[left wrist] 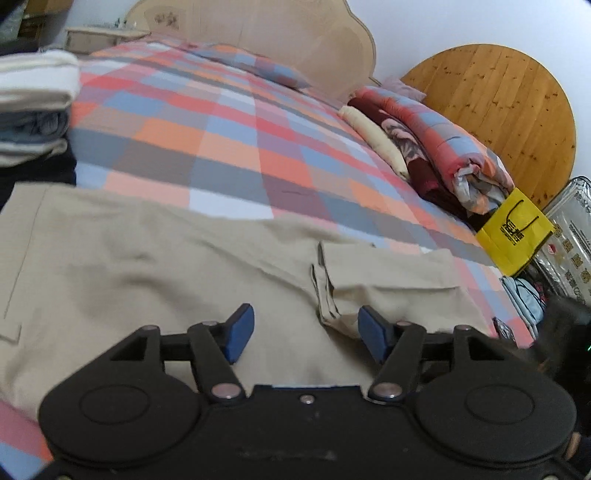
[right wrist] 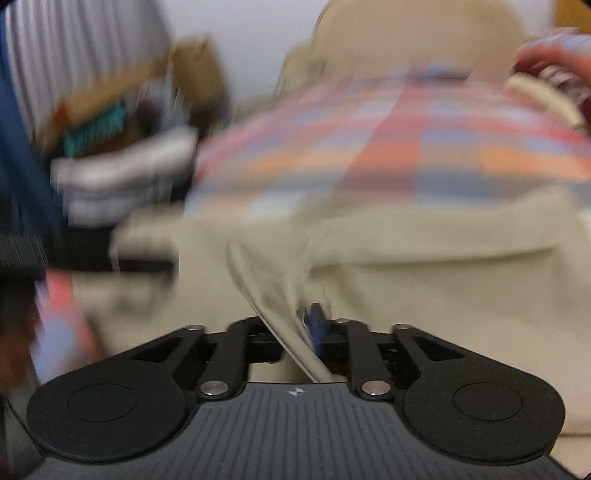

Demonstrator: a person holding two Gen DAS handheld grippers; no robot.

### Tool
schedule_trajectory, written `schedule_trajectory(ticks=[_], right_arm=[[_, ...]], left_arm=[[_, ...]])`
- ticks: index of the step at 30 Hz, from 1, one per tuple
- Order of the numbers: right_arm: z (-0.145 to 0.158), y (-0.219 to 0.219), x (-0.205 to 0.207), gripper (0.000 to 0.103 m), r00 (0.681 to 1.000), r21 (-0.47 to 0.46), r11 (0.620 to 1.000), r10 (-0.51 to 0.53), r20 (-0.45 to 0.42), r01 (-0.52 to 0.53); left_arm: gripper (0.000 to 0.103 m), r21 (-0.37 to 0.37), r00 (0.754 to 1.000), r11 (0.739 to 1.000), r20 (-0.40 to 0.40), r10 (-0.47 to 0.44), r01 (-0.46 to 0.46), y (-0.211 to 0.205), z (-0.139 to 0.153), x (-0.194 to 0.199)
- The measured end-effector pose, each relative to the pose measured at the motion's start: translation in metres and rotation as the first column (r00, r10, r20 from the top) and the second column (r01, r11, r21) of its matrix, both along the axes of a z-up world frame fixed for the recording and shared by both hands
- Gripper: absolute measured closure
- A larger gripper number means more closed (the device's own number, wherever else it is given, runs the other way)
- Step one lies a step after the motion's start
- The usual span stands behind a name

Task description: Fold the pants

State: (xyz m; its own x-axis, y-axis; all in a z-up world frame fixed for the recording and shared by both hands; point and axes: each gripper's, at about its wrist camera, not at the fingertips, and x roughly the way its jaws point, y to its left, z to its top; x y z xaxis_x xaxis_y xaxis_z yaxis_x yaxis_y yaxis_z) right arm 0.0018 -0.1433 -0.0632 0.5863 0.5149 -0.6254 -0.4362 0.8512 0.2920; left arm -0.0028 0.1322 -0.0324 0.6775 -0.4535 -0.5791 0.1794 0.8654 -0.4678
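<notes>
Beige pants [left wrist: 147, 258] lie spread across the checked bedspread [left wrist: 207, 122]. A folded-over end of the pants [left wrist: 384, 280] lies at the right. My left gripper [left wrist: 306, 332] is open and empty, just above the cloth, its blue pads [left wrist: 240, 328] on either side of bare fabric. In the blurred right wrist view, my right gripper [right wrist: 295, 328] is shut on an edge of the pants [right wrist: 280, 306] and lifts a fold of cloth; the rest of the pants [right wrist: 443, 266] spreads beyond it.
A stack of folded clothes [left wrist: 33, 107] sits at the left on the bed. Rolled blankets [left wrist: 436, 147] lie along the right edge. A yellow bag [left wrist: 513, 232] and a round wooden tabletop [left wrist: 495, 99] stand beside the bed. The headboard [left wrist: 258, 26] is at the far end.
</notes>
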Motion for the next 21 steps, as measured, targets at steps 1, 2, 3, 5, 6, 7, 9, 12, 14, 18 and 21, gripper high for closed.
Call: schedule_trajectory(ticks=[1, 2, 3, 5, 6, 7, 9, 12, 14, 18, 21], right_arm=[[-0.001, 0.002, -0.007, 0.050, 1.000, -0.019, 1.000, 0.007, 0.021, -0.006], [0.003, 0.000, -0.014, 0.032, 0.999, -0.019, 1.000, 0.010, 0.046, -0.009], [0.009, -0.006, -0.019, 0.015, 0.998, -0.008, 1.000, 0.009, 0.055, -0.009], [0.021, -0.025, -0.030, 0.008, 0.998, 0.047, 0.999, -0.014, 0.060, 0.011], [0.026, -0.033, -0.036, 0.008, 0.997, 0.064, 0.998, -0.032, 0.067, 0.028], [0.031, -0.044, -0.042, 0.008, 0.995, 0.072, 0.995, -0.068, 0.079, 0.062], [0.037, -0.056, -0.058, 0.009, 0.981, 0.061, 0.987, -0.156, 0.118, 0.150], [0.041, -0.085, -0.069, 0.017, 0.937, 0.033, 0.953, -0.303, 0.176, 0.302], [0.040, -0.103, -0.070, 0.021, 0.900, 0.018, 0.915, -0.398, 0.179, 0.402], [0.028, -0.125, -0.063, 0.028, 0.858, 0.069, 0.866, -0.501, 0.115, 0.496], [0.020, -0.128, -0.059, 0.032, 0.849, 0.098, 0.850, -0.525, 0.059, 0.518]], left_arm=[[0.039, -0.013, 1.000, 1.000, -0.010, -0.008, 0.008, 0.000, -0.003, 0.001], [0.038, -0.025, 1.000, 0.999, -0.020, -0.020, 0.020, 0.001, -0.005, 0.002], [0.038, -0.039, 0.999, 0.999, -0.030, -0.038, 0.037, -0.001, -0.006, 0.007], [0.038, -0.061, 0.996, 0.995, -0.039, -0.075, 0.073, -0.008, -0.012, 0.017], [0.038, -0.063, 0.995, 0.994, -0.038, -0.095, 0.092, -0.013, -0.013, 0.020], [0.038, -0.059, 0.993, 0.993, -0.041, -0.108, 0.105, -0.021, -0.017, 0.026], [0.038, -0.059, 0.989, 0.990, -0.072, -0.130, 0.126, -0.039, -0.028, 0.038], [0.040, -0.049, 0.985, 0.990, -0.111, -0.134, 0.129, -0.057, -0.045, 0.047], [0.040, -0.024, 0.987, 0.992, -0.106, -0.123, 0.121, -0.068, -0.048, 0.053], [0.080, 0.034, 0.989, 0.993, -0.092, -0.112, 0.116, -0.092, -0.049, 0.054], [0.095, 0.072, 0.993, 0.992, -0.071, -0.096, 0.101, -0.100, -0.045, 0.049]])
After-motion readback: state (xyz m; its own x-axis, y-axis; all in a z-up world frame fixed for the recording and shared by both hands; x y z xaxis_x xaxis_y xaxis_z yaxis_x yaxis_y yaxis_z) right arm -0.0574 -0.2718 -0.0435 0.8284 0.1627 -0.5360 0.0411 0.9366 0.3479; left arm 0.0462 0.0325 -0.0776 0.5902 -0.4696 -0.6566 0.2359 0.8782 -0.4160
